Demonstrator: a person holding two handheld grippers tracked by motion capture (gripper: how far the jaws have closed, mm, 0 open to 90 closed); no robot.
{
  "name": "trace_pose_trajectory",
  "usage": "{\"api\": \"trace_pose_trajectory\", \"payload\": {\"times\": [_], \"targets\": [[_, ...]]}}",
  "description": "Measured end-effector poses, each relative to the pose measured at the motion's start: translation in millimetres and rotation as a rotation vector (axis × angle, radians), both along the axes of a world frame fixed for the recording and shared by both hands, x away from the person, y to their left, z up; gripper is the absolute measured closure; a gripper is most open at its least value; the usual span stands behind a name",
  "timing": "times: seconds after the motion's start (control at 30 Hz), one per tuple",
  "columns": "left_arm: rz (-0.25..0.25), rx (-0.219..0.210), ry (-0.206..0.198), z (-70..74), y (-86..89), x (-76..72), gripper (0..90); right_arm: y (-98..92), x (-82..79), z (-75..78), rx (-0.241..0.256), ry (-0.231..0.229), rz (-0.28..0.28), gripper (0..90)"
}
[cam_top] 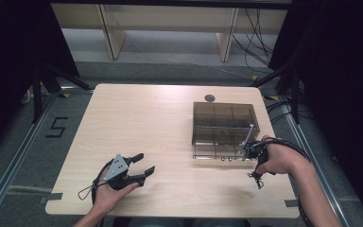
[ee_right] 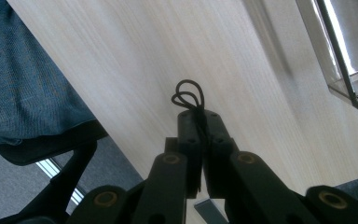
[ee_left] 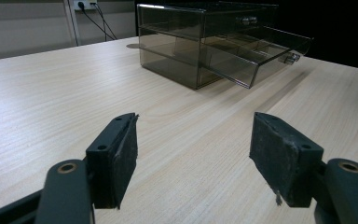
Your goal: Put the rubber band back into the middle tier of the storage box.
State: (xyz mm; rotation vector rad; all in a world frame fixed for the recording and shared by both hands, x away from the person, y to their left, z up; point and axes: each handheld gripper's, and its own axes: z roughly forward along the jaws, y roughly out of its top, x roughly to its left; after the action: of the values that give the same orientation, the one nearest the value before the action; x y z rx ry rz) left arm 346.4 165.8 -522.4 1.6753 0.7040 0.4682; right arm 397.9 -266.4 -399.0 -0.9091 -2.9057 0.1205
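Cord loop (ee_right: 188,95): one, clamped in right claw (ee_right: 200,116); left claw (ee_left: 193,158) spread wide; one drawer box (cam_top: 225,128).

A lab test bay: bare wooden table (cam_top: 142,123) ringed by black curtains (cam_top: 340,56), cables (cam_top: 257,35) trailing at one o'clock, taped number five (cam_top: 56,127) at nine.

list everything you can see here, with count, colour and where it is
drawer box: 1, smoky clear plastic, right half of the table, lower drawer pulled out
black cord loop: 1, black, pinched in the right tool
table: 1, light wood, centre
round disc: 1, grey, on the table behind the box
floor mark: 1, black, left of the table
left tool: 1, black, near left of the table, open
right tool: 1, black, near the box's front right corner, shut on the loop
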Motion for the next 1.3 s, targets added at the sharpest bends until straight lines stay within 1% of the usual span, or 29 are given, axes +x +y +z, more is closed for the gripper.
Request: {"api": "trace_pose_trajectory", "payload": {"times": [0.07,0.1,0.13,0.17,0.23,0.27,0.3,0.33,0.37,0.4,0.53,0.57,0.6,0.63,0.73,0.8,0.87,0.9,0.93,0.97,1.03,1.07,1.13,1.17,1.2,1.23,1.27,1.3], "targets": [[0.000,0.001,-0.001,0.0,0.0,-0.1,31.9,0.1,1.1,0.6,0.000,0.004,0.003,88.1],[0.001,0.003,-0.002,0.1,-0.2,-0.2,31.9,-1.5,4.2,1.0,-0.009,0.001,0.014,88.2],[-0.005,-0.008,-0.009,-0.6,-0.9,0.5,31.9,-1.4,4.2,1.1,-0.004,-0.004,-0.003,88.1],[0.003,0.006,-0.003,0.1,-0.6,-0.5,32.0,-1.8,5.1,1.4,-0.004,0.002,-0.009,88.1],[0.003,0.005,-0.003,0.0,-0.8,-0.4,31.9,-2.1,7.2,2.5,-0.008,-0.001,-0.002,88.1],[0.003,0.005,-0.002,0.0,-0.9,-0.4,31.8,-2.6,8.2,2.4,0.000,-0.006,0.008,88.1],[0.003,0.005,-0.002,0.0,-0.9,-0.4,31.8,-2.1,7.6,3.3,-0.004,-0.008,-0.013,88.1],[0.004,0.005,-0.001,0.0,-0.9,-0.3,31.8,-2.1,7.6,3.3,-0.004,-0.008,-0.013,88.1],[0.004,0.006,-0.001,0.1,-0.8,-0.1,31.7,-3.5,10.5,4.7,-0.008,-0.014,0.006,88.1],[0.004,0.006,-0.001,0.1,-0.8,-0.1,31.6,-3.6,11.0,5.2,-0.009,-0.019,0.011,88.1],[0.005,0.006,-0.002,0.1,-0.8,-0.1,31.6,-3.9,13.1,7.9,-0.001,-0.020,-0.015,88.1],[0.005,0.007,-0.002,0.1,-0.8,-0.2,31.6,-4.1,14.2,9.2,-0.006,-0.028,-0.009,88.1],[0.005,0.006,-0.002,0.1,-0.8,-0.2,31.6,-5.2,16.2,9.8,0.006,-0.029,0.013,88.2],[0.005,0.006,-0.002,0.1,-0.8,-0.2,31.6,-4.4,15.9,11.0,0.002,-0.032,-0.007,88.2],[0.004,0.005,-0.002,0.1,-0.7,-0.1,31.6,-3.9,16.9,13.0,-0.005,-0.037,-0.012,88.1],[0.005,0.005,-0.002,0.0,-0.6,0.2,31.6,-5.0,20.3,15.1,-0.010,-0.043,-0.003,88.2],[0.006,0.005,-0.001,0.0,-0.6,0.2,31.6,-5.7,23.2,15.7,-0.007,-0.048,0.017,88.2],[0.005,0.005,-0.002,0.0,-0.6,0.2,31.6,-5.7,23.2,15.7,-0.007,-0.048,0.017,88.2],[0.006,0.005,-0.002,0.0,-0.6,0.2,31.5,-5.3,23.8,17.1,-0.013,-0.050,-0.003,88.2],[0.006,0.006,-0.002,0.0,-0.6,0.1,31.5,-5.4,25.0,17.3,-0.014,-0.055,0.005,88.2],[0.007,0.007,-0.001,0.1,-0.6,0.1,31.5,-4.2,25.1,17.4,-0.008,-0.053,-0.011,88.2],[0.007,0.007,-0.001,0.1,-0.7,0.1,31.5,-4.7,26.9,17.2,-0.003,-0.049,0.003,88.1],[0.007,0.007,-0.001,0.1,-0.7,0.1,31.5,-3.9,26.9,17.6,-0.007,-0.052,-0.017,88.2],[0.008,0.008,-0.001,0.1,-0.7,0.1,31.5,-5.3,29.2,18.3,-0.003,-0.061,0.007,88.1],[0.008,0.008,-0.001,0.1,-0.7,0.1,31.5,-5.1,30.2,19.3,-0.016,-0.058,0.003,88.1],[0.008,0.008,-0.001,0.1,-0.6,0.1,31.4,-5.0,30.2,20.1,-0.018,-0.058,-0.009,88.1],[0.007,0.008,-0.001,0.1,-0.6,0.1,31.4,-5.5,31.8,20.8,-0.014,-0.063,-0.001,88.1],[0.007,0.008,0.000,0.1,-0.5,0.2,31.4,-5.7,33.1,21.3,0.001,-0.064,0.010,88.1]]}}
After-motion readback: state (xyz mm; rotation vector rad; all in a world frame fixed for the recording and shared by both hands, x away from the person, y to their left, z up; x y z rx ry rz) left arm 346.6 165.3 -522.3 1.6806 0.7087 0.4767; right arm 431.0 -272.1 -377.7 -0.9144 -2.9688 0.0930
